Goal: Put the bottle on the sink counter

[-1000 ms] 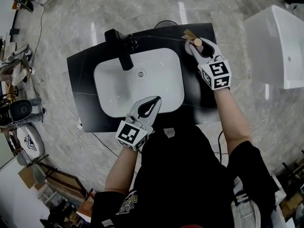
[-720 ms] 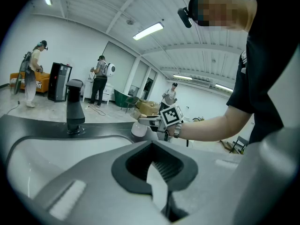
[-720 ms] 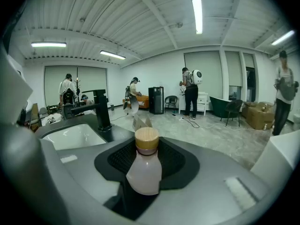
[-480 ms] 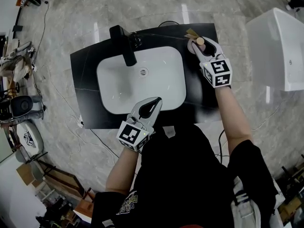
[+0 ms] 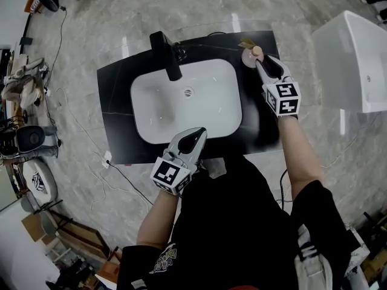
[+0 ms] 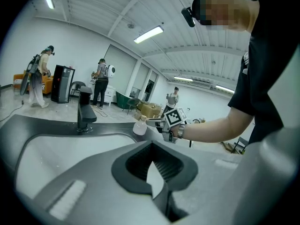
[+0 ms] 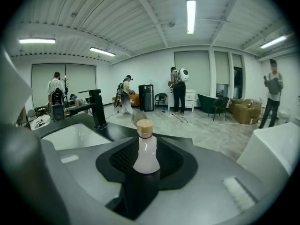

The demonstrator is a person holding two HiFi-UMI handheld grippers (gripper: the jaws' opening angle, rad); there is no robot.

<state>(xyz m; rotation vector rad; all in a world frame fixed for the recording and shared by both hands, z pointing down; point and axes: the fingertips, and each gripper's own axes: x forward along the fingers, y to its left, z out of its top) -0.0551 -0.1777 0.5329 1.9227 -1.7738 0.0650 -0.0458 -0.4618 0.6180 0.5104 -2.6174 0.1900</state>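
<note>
Roughly, going by the head view: a clutter of equipment sits on the marbled floor at far left. The black sink counter stands mid-frame with a white basin sunk into it. A black faucet is at the back edge, its spout reaching over the basin.

Left gripper: hovers over the counter's front edge at the basin's near rim, pointing toward the back right. In the left gripper view the jaws are drawn together at the tips, with only a thin sliver of white basin showing between the pads. Nothing is in them.

Bottle: pale pinkish-white body, tan cap. It stands upright on the counter's back right corner, right of the basin and well apart from the faucet. A small tan scrap lies just behind it.

Right gripper: points at the bottle from the front, tips just beside it. In the right gripper view the jaws stand wide, with the bottle centred in the gap at their far end and its base hidden behind them. Bare space shows on either side of the body, and the pads are not seen pressing on it. The jaws have just been closing in a little, with the bottle in line between them. Contact at the very tips: cannot tell.

Far right: a white box-shaped fixture stands on the floor, apart from the counter.
</note>
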